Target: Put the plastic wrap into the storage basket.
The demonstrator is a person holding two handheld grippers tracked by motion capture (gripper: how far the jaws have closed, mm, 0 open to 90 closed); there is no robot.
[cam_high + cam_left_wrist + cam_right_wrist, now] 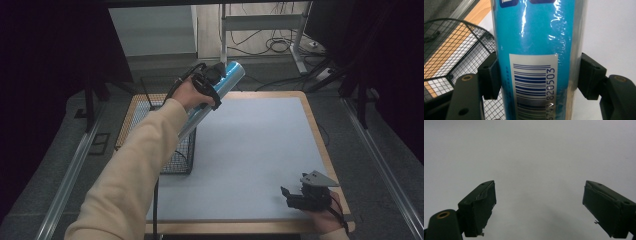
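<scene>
Glossy film-wrapped blue tube [534,50] (perhaps plastic); black wire-mesh basket [454,50]; matt table [260,150].

Your left claw [537,77] is black and grips a bright blue tube [536,37] in glossy clear wrap, with a white label [534,85] printed in dark blue barcode stripes and digits. Your right claw [539,206] is black too. The wire basket [175,155] is black mesh; the tabletop [250,150] is pale grey with a light wood edge. Your sleeve [135,170] is cream.

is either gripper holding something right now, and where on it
The left gripper clamps the blue tube across its barcode label, partway along its length. The right gripper is open, holding nothing.
</scene>
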